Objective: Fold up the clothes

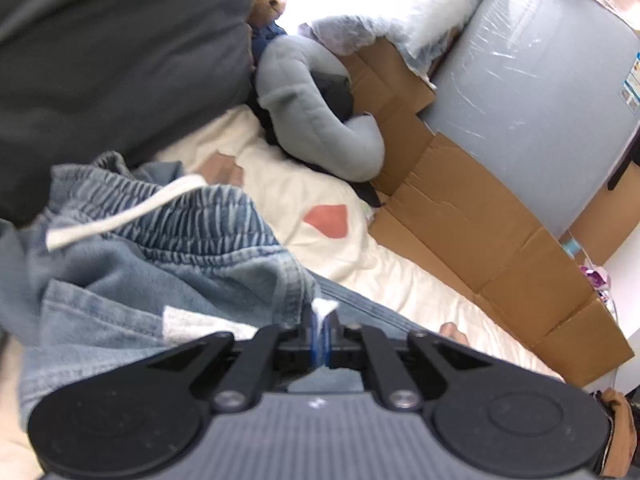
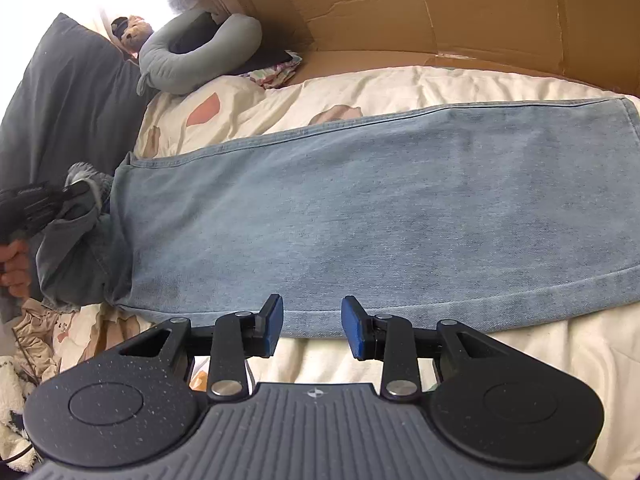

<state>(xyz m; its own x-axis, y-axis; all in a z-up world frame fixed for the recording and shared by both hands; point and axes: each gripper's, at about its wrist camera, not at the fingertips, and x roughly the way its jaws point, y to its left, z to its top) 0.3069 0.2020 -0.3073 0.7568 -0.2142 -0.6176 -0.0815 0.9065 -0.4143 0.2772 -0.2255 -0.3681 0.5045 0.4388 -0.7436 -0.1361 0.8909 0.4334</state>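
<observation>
Jeans point(image 2: 360, 208): one pair, light blue denim, laid flat across a cream bedspread point(image 2: 400, 84); the elastic waistband point(image 1: 192, 216) is bunched and lifted at one end, with one white drawstring point(image 1: 120, 220) seen.
Left gripper point(image 1: 320, 320): jaws closed — denim and a white tag are pinched between the pads.
Right gripper point(image 2: 312, 326): jaws parted, nothing held; two blue pads hang just above the near edge of the jeans.
Pillows: one dark grey pillow point(image 2: 68, 100), one grey curved cushion point(image 2: 188, 60).
Cardboard point(image 2: 440, 12): flattened sheets are stood along the bed's far side.
Hand point(image 2: 16, 268): one is seen, wrapped round the left gripper's handle.
</observation>
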